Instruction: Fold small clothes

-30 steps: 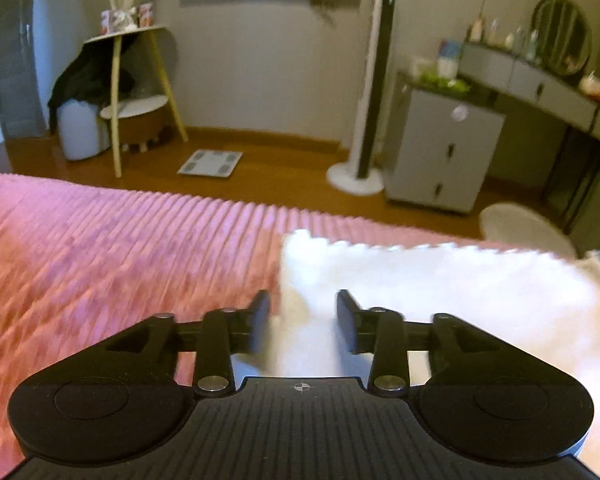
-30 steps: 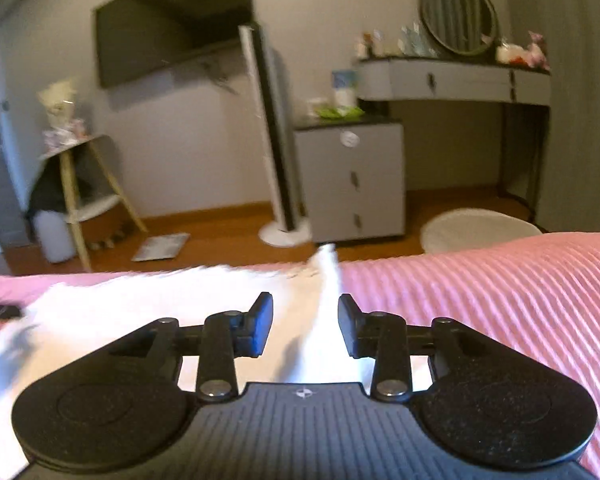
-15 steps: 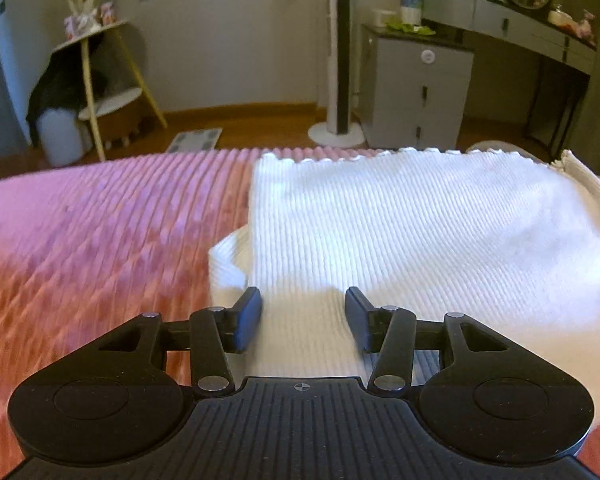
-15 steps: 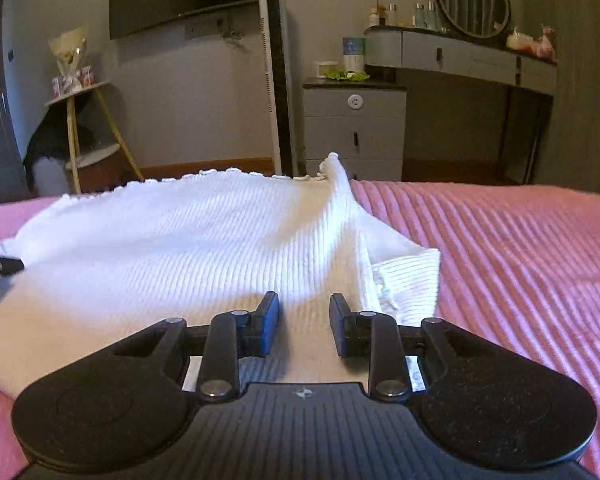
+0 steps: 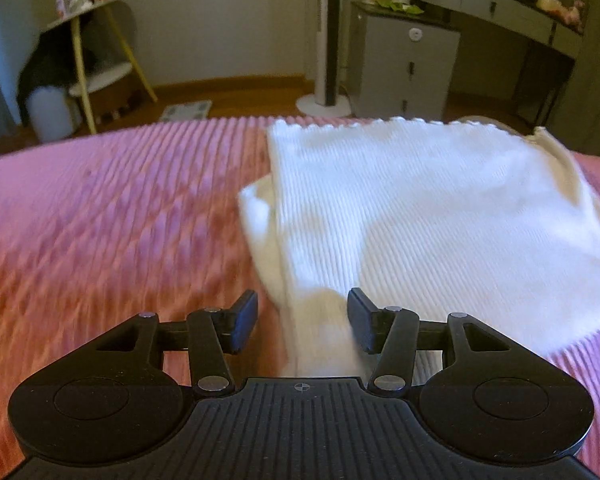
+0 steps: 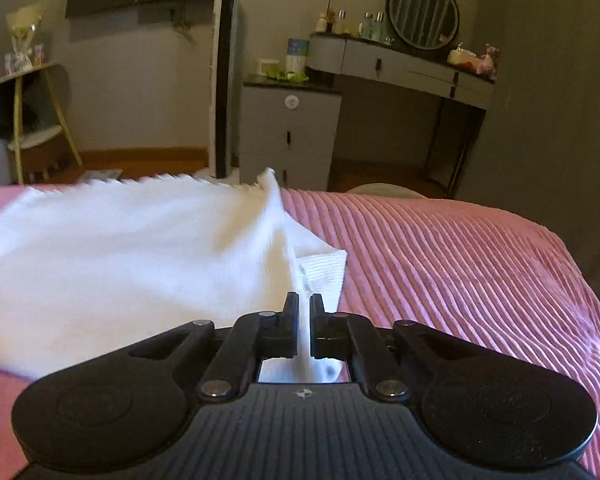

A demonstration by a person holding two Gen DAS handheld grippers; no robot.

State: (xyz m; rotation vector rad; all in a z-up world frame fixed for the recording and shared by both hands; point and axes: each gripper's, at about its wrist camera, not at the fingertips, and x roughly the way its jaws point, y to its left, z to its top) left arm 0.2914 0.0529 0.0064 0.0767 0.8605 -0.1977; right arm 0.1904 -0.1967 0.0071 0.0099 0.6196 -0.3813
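Observation:
A white ribbed knit garment [image 5: 440, 216] lies spread on a pink ribbed bedspread [image 5: 112, 216]. In the left wrist view my left gripper [image 5: 302, 316] is open, its jaws wide apart astride the garment's near left edge. In the right wrist view the same garment [image 6: 132, 256] fills the left half. My right gripper [image 6: 304, 312] is shut on the garment's near right edge, and white cloth shows pinched between its jaws. A short sleeve [image 6: 324, 272] sticks out just past the right gripper.
The bedspread [image 6: 460, 280] stretches right of the garment to the bed's edge. Beyond the bed stand a grey drawer cabinet [image 6: 288, 136], a tower fan [image 6: 222, 80], a dressing table with a round mirror [image 6: 422, 12] and a small shelf stand [image 5: 84, 52].
My right gripper has closed on the garment's near right edge. My left gripper has opened wider and shifted left along the near edge. Both cameras sit lower and closer to the bed.

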